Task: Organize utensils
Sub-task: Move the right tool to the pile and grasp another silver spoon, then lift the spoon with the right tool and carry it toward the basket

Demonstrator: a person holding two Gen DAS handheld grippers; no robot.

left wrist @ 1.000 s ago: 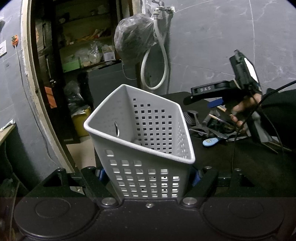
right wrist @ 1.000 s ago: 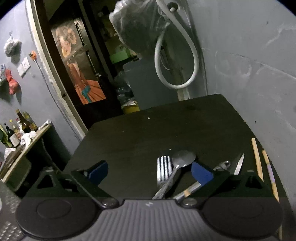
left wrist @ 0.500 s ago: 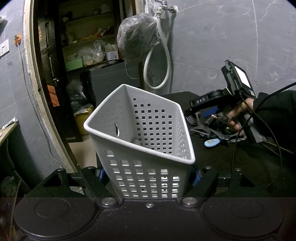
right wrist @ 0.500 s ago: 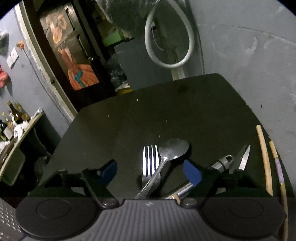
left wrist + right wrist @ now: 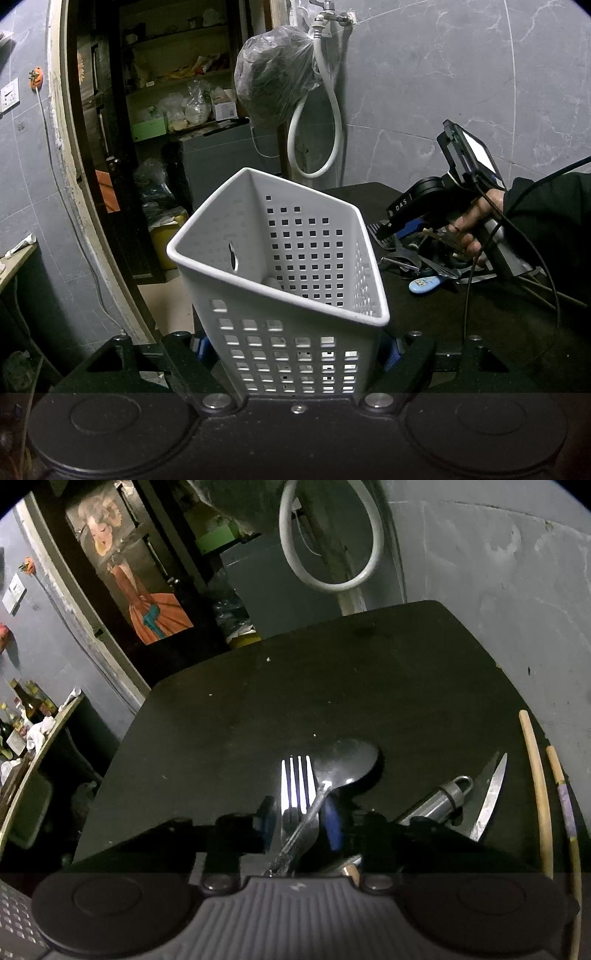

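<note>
- The fork [image 5: 297, 782] and spoon [image 5: 341, 770] lie crossed on the dark table [image 5: 332, 686], near the right gripper [image 5: 301, 825], whose jaws are closing around both handles; contact is probably not firm.
- The left gripper [image 5: 295, 349] is clamped on the white basket [image 5: 284, 280], tilting its mouth rightward, ready to receive utensils.

- Black table [image 5: 332, 686]: upper and mid frame in right wrist view bare; free room for a pass there.
- Lower centre: fork [image 5: 297, 786] w/ spoon [image 5: 347, 768] lying across it, between closing jaws of right gripper [image 5: 299, 823].
- Lower right crowded: metal handle [image 5: 439, 801], knife [image 5: 489, 797], two sticks [image 5: 535, 786] along table edge, wall close behind.
- Left wrist view: white basket [image 5: 288, 280] fills centre frame, clamped in left gripper [image 5: 295, 350]; its mouth is unobstructed.
</note>
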